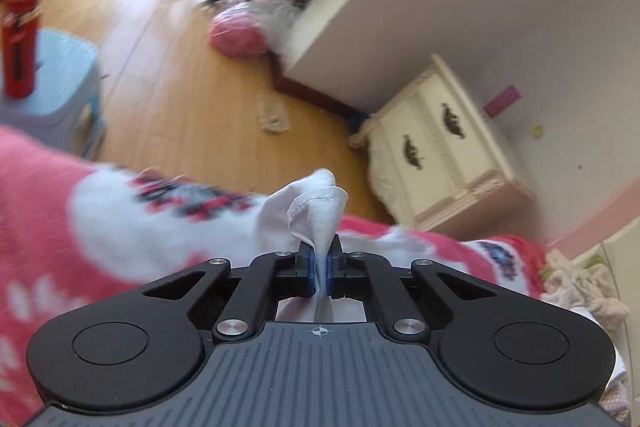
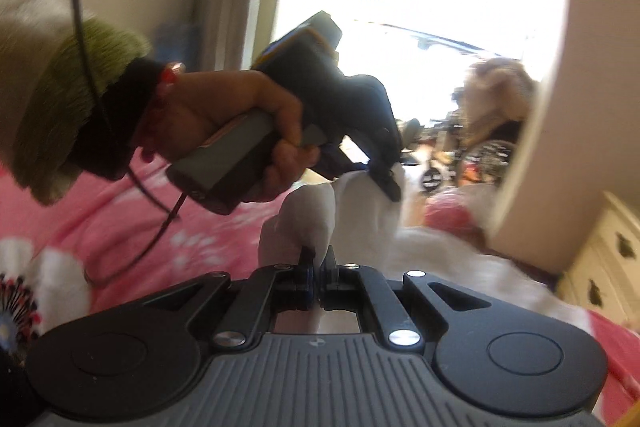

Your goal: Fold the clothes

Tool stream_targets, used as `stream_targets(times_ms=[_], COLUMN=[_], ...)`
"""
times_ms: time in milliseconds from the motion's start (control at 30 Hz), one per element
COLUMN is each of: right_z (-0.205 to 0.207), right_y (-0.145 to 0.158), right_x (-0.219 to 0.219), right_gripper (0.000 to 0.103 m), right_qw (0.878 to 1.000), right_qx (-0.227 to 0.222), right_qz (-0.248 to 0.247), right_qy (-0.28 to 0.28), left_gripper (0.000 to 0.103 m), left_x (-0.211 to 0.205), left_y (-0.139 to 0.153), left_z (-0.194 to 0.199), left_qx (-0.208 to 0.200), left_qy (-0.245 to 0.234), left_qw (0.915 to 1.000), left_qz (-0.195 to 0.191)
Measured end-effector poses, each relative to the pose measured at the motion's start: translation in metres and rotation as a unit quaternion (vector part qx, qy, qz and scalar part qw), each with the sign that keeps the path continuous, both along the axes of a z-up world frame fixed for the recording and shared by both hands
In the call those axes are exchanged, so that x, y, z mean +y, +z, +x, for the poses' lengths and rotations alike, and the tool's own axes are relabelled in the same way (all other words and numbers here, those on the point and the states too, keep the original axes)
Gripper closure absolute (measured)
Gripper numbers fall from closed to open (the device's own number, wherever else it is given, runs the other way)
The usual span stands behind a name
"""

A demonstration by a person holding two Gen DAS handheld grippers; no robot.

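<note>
The left gripper [image 1: 319, 269] has its blue pads pressed together on a thin pinch of the white garment [image 1: 316, 205]. The cloth rises above the fingertips in a small crumpled bunch, and a stitched hem shows on it. In the right wrist view a hand [image 2: 240, 131] holds this same tool by its grey handle, tilted down, with its tip in the white fabric above the bed. To the right of it, the right gripper [image 2: 319, 267] is also closed on a fold of the white garment [image 2: 308, 219]; only a narrow slit stays between its fingers, and it is filled with cloth.

Both tools seem to carry the garment lifted over the pink flowered bedspread [image 1: 44, 227], near the edge of the bed that faces the wooden floor and the cream nightstand [image 1: 444, 143]. I judge this is a carrying or spreading move inside a fold, but which fold the pictures do not settle. To do it well, the two pinches should keep the same height and hold the edge tight between them, so the cloth hangs flat and does not twist. The grip should not loosen before the fabric lies on the bedspread.

The garment looks thin, soft and plain white, with wrinkles around each pinch. Its full shape is hidden, and much of it is blurred.
</note>
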State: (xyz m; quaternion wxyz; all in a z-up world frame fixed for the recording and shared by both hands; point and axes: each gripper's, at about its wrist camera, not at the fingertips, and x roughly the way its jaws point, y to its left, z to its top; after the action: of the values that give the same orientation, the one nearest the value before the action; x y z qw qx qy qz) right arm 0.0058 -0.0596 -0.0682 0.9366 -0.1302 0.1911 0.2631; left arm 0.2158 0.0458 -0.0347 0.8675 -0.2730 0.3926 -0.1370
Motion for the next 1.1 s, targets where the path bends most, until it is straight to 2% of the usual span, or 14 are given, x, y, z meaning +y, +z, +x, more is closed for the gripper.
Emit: stream_targets(times_ms=[133, 267, 467, 533, 600, 667, 767, 800, 867, 900, 967, 1033, 1100], right_z=[0.002, 0.003, 0.003, 0.004, 0.008, 0.008, 0.007, 0.006, 0.007, 0.007, 0.005, 0.005, 0.005], right_y=[0.010, 0.017, -0.004, -0.014, -0.024, -0.033, -0.045, -0.050, -0.058, -0.062, -0.068, -0.072, -0.075], right_x=[-0.041, -0.083, -0.141, -0.158, -0.175, -0.186, -0.202, -0.207, -0.216, -0.221, -0.228, -0.231, -0.233], right_gripper=[0.102, 0.102, 0.102, 0.102, 0.102, 0.102, 0.101, 0.101, 0.101, 0.100, 0.100, 0.099, 0.099], right_qw=[0.997, 0.988, 0.964, 0.954, 0.942, 0.928, 0.903, 0.894, 0.872, 0.860, 0.839, 0.825, 0.811], right_qx=[-0.003, -0.001, 0.046, 0.068, 0.095, 0.121, 0.160, 0.172, 0.198, 0.209, 0.226, 0.239, 0.251], right_qz=[0.033, 0.065, 0.114, 0.136, 0.167, 0.206, 0.268, 0.288, 0.332, 0.353, 0.389, 0.411, 0.432], right_qy=[-0.072, -0.143, -0.235, -0.258, -0.275, -0.285, -0.294, -0.297, -0.299, -0.303, -0.306, -0.305, -0.304], left_gripper=[0.100, 0.100, 0.100, 0.097, 0.081, 0.052, 0.041, 0.040, 0.037, 0.037, 0.037, 0.036, 0.036], left_x=[-0.062, -0.131, -0.202, -0.210, -0.210, -0.203, -0.179, -0.170, -0.153, -0.147, -0.146, -0.145, -0.150], left_y=[0.016, 0.022, -0.005, -0.018, -0.024, -0.024, -0.007, 0.000, 0.016, 0.023, 0.032, 0.033, 0.027], left_z=[0.013, 0.027, 0.032, 0.030, 0.029, 0.028, 0.026, 0.024, 0.012, 0.005, -0.013, -0.037, -0.064], left_qx=[-0.016, -0.030, -0.040, -0.027, -0.013, -0.002, -0.023, -0.032, -0.051, -0.061, -0.074, -0.077, -0.081], left_qy=[-0.050, -0.106, -0.178, -0.197, -0.201, -0.193, -0.161, -0.157, -0.175, -0.189, -0.244, -0.313, -0.368], left_qw=[0.9985, 0.9924, 0.9766, 0.9730, 0.9729, 0.9753, 0.9821, 0.9829, 0.9790, 0.9756, 0.9598, 0.9352, 0.9071], left_qz=[0.018, 0.054, 0.115, 0.117, 0.114, 0.107, 0.095, 0.090, 0.091, 0.094, 0.117, 0.146, 0.188])
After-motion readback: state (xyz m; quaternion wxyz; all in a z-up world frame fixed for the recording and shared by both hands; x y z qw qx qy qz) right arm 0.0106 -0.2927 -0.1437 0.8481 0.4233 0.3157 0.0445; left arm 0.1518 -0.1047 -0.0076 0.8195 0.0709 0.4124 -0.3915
